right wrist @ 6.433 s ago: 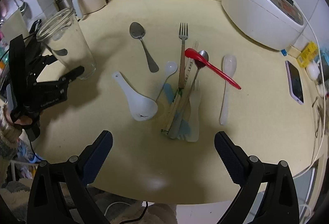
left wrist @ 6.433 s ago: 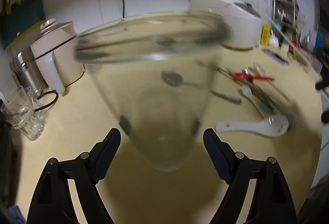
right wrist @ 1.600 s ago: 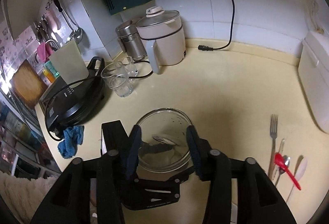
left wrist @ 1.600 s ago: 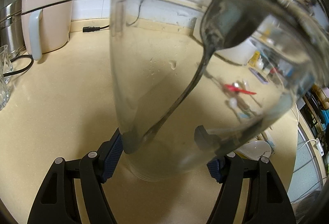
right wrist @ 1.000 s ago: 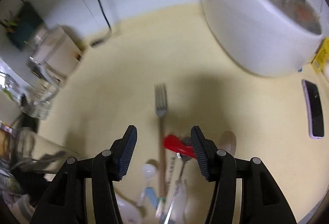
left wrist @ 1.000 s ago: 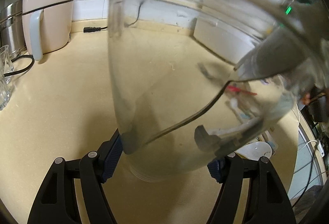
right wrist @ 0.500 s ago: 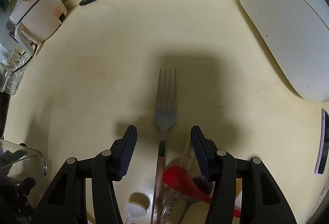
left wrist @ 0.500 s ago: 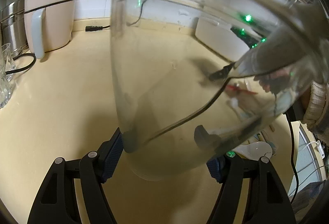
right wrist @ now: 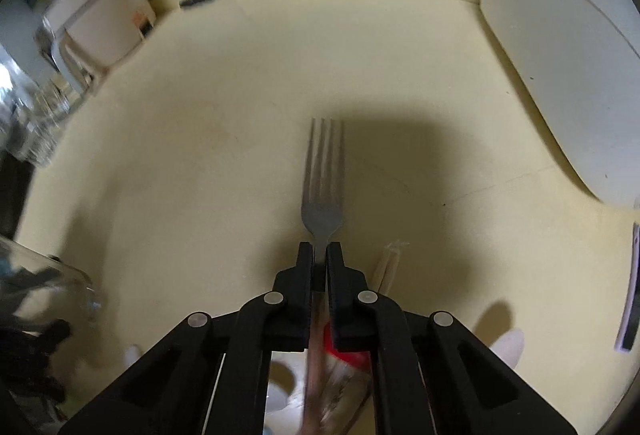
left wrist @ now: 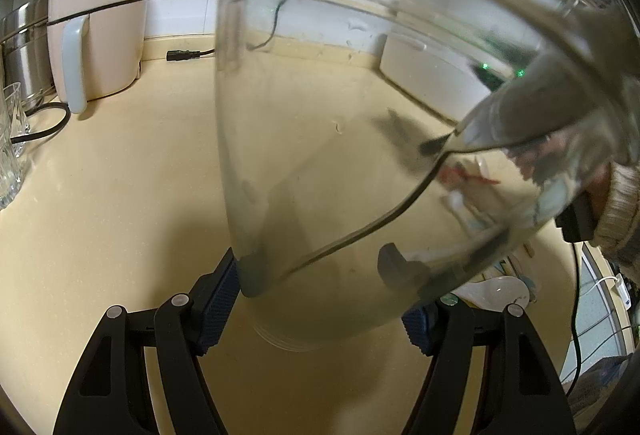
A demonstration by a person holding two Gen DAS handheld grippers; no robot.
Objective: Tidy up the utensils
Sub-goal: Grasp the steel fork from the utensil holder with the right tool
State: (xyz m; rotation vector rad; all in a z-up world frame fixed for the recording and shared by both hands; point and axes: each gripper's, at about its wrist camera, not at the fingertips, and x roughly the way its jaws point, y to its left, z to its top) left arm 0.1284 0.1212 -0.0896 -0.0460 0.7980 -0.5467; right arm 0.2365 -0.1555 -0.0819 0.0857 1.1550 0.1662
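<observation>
2 right gripper jaws, earlier apart, now pinch the fork neck.

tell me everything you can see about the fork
The fork is grey metal with four long tines and a brownish handle running down out of the blurred bottom of the right wrist view. It lies flat on the cream countertop, tines pointing toward the back wall, inside a dark shadow. The right gripper is shut on its neck just below the head, one black pad on each side. A clear wrapped item lies just to its right; whether they touch is unclear.
</observation>
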